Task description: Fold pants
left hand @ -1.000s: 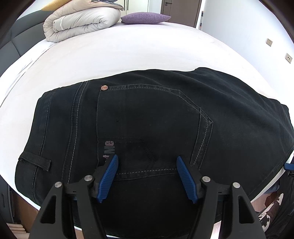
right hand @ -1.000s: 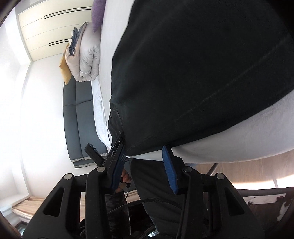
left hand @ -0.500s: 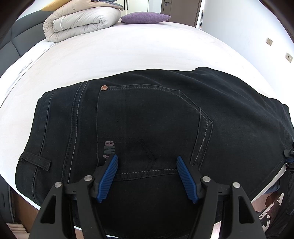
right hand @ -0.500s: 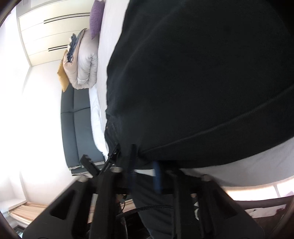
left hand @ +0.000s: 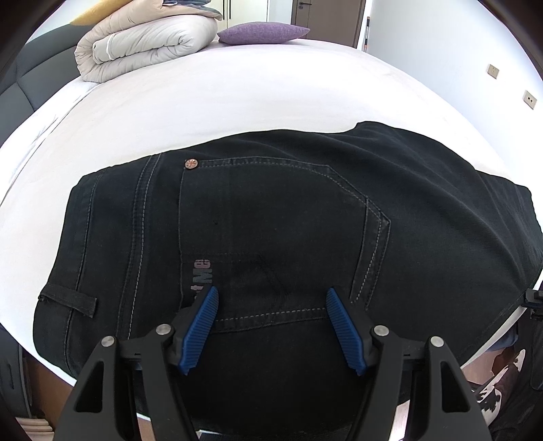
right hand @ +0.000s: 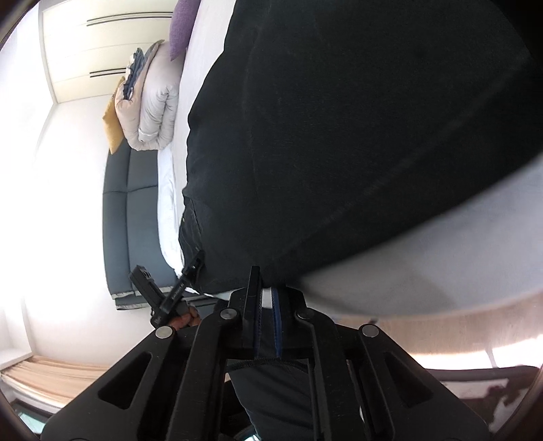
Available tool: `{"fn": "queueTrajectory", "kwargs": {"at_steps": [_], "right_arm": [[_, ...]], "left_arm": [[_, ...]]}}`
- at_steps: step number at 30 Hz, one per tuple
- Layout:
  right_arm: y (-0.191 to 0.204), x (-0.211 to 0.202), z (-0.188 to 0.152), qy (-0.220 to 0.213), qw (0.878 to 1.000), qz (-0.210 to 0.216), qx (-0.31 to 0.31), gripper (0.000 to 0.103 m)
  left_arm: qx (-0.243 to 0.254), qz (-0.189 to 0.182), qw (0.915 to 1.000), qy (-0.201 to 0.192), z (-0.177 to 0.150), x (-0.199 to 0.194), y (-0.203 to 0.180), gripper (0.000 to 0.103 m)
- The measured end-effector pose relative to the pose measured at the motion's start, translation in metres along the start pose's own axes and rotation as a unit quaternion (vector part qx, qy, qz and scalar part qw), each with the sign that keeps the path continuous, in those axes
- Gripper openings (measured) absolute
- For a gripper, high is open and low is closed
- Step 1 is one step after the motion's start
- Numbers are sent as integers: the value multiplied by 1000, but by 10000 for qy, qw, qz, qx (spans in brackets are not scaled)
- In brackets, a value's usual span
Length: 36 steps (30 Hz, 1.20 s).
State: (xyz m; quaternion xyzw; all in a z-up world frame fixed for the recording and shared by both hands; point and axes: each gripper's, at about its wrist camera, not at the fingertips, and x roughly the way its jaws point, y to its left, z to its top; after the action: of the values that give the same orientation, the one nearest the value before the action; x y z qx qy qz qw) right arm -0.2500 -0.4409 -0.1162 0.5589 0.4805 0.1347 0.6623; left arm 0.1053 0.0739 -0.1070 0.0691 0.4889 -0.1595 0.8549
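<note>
Black jeans (left hand: 288,220) lie flat on the white bed (left hand: 237,98), back pocket up, waistband at the left, reaching to the near bed edge. My left gripper (left hand: 273,325) is open, its blue pads spread above the pocket's lower seam, holding nothing. In the right wrist view the jeans (right hand: 356,135) fill most of the frame. My right gripper (right hand: 266,298) is shut on the jeans' edge at the bed's side, cloth pinched between its pads. The left gripper (right hand: 169,295) shows there, small, at the left.
A folded beige duvet (left hand: 146,44) and a purple pillow (left hand: 263,32) lie at the bed's far end. A dark grey headboard (left hand: 20,78) stands at the left. A door (left hand: 329,17) and a white wall with sockets (left hand: 509,84) are at the right.
My right gripper has moved onto the jeans' edge and closed on it. My left gripper has stayed open and still above the pocket.
</note>
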Motion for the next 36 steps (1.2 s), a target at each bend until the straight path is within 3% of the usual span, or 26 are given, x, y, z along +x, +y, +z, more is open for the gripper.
{"fn": "queueTrajectory", "kwargs": {"at_steps": [3, 7, 10, 13, 15, 16, 18, 19, 22, 24, 26, 28, 31, 33, 34, 36], "right_arm": [[16, -24, -9, 66, 9991, -6, -423, 6], [54, -49, 4, -445, 9923, 205, -1137, 6], [73, -28, 38, -510, 9917, 323, -1135, 6], [77, 17, 71, -305, 9955, 429, -792, 6], [72, 46, 84, -104, 9963, 635, -577, 6], [67, 58, 88, -118, 9973, 501, -518, 6], [54, 72, 94, -167, 9986, 291, -420, 0], [45, 70, 97, -242, 9983, 386, -368, 0], [35, 42, 107, -847, 9950, 415, -321, 0], [15, 12, 118, -1321, 9895, 571, 87, 0], [-7, -24, 122, -1816, 9798, 695, 459, 0], [-21, -58, 120, -2283, 9706, 517, 557, 0], [-47, -106, 115, -2868, 9534, 602, 713, 0], [-56, -125, 114, -3033, 9452, 800, 901, 0], [-54, -131, 114, -3091, 9440, 697, 915, 0], [-36, -148, 112, -3487, 9348, -32, 673, 0]], "left_arm": [[-59, -121, 9999, -43, 3, -11, -5, 67], [-61, -393, 9984, -398, 26, -27, -27, 67], [153, -592, 9971, -461, 54, -17, -60, 67], [250, -747, 9965, -289, 71, 8, -88, 67], [219, -702, 9973, 12, 72, 34, -99, 67], [207, -682, 9974, 132, 68, 44, -101, 67], [301, -566, 9979, 17, 60, 50, -105, 67], [307, -584, 9978, -19, 58, 49, -105, 67], [298, -724, 9969, 17, 54, 48, -97, 67], [337, -735, 9967, 15, 54, 48, -97, 67], [322, -717, 9969, -37, 52, 47, -97, 67], [301, -726, 9968, -114, 47, 47, -97, 67], [303, -768, 9964, -197, 40, 44, -95, 67], [329, -795, 9960, -236, 37, 40, -91, 66], [319, -811, 9958, -276, 35, 38, -89, 65], [210, -866, 9954, -354, 32, 32, -82, 64]]}}
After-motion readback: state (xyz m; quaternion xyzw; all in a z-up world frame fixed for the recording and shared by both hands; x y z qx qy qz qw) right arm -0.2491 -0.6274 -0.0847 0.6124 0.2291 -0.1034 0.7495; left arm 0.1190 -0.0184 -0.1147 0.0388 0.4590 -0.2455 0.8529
